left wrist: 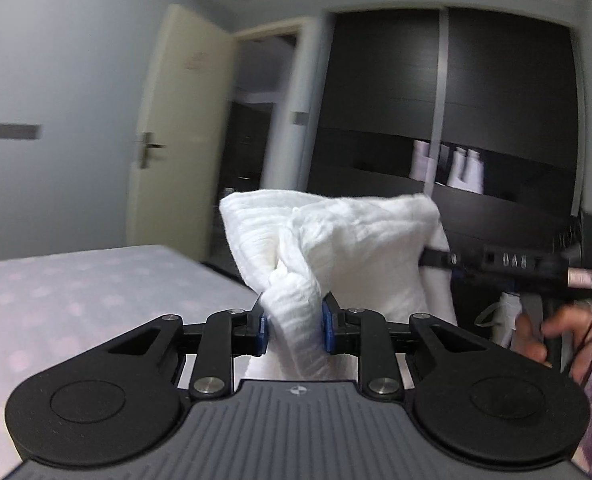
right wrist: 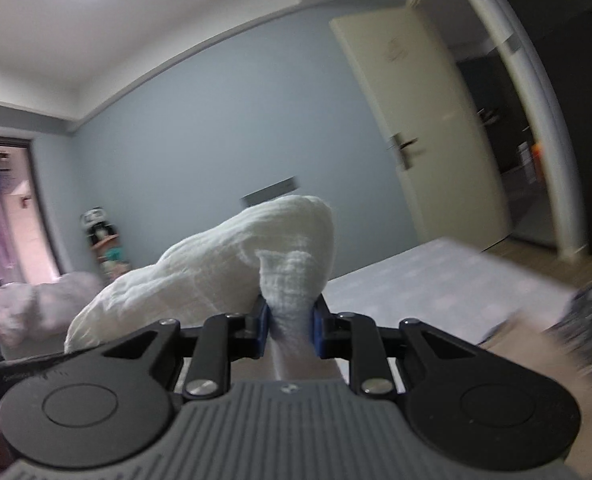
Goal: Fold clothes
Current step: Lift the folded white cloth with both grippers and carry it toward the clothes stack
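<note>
While the white garment (left wrist: pixel 335 240) is hanging in the air above the bed (left wrist: pixel 96 280), it is being stretched between both tools, probably so it can be spread or lined up for a fold. The left tongs (left wrist: pixel 294 322) are clamping a bunched edge of it, and the right tongs (right wrist: pixel 290 322) are pinching another gathered part. Both are pointing roughly level and raised off the bed, with the right tool reaching in sideways across the left view.

One white garment (left wrist: pixel 347 240), two grippers (left wrist: pixel 294 326) (right wrist: pixel 290 330), one bed (left wrist: pixel 76 280), one door (left wrist: pixel 180 120)
</note>
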Motion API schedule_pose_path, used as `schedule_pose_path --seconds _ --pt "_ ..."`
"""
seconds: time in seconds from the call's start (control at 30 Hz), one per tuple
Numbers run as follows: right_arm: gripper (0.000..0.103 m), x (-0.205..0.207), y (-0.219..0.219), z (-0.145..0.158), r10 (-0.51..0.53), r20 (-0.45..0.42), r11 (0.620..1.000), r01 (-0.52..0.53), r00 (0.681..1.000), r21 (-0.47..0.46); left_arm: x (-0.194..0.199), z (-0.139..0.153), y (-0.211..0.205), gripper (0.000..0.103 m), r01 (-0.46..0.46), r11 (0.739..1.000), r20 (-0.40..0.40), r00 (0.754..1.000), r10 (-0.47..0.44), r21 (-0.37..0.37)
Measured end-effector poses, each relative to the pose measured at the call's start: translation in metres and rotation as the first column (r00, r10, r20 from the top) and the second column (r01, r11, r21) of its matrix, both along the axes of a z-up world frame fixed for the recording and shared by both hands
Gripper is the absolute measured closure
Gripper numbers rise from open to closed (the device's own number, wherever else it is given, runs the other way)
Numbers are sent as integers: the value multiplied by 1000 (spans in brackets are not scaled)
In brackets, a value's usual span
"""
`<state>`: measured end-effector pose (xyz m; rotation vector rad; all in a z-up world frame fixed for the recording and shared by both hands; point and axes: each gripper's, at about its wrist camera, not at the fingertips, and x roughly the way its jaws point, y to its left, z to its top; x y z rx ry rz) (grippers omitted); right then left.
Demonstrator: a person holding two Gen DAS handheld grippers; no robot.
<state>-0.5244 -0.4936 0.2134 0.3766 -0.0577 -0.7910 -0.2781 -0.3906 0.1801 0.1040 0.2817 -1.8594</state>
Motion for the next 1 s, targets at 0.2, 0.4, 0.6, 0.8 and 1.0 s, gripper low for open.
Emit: schedule_pose_path --seconds 0.2,0.4,0.6,0.8,1.0 --pt "79 -88 -6 44 -129 -81 992 128 988 -22 -73 4 -56 83 169 986 -7 986 -169 6" --pt "79 -141 -31 56 -185 -181 981 193 966 30 -103 -19 -103 84 274 960 -45 962 -271 63" --pt "79 -143 -86 34 -157 -278 972 197 948 124 -105 -54 -155 84 227 962 7 973 -230 151" --pt "79 -111 -161 -6 -71 -326 970 141 943 197 -71 -80 -206 85 126 963 27 990 -136 238" --pt "78 -53 -236 -42 3 -414 963 109 910 247 -27 -105 -253 85 70 945 7 997 -76 319"
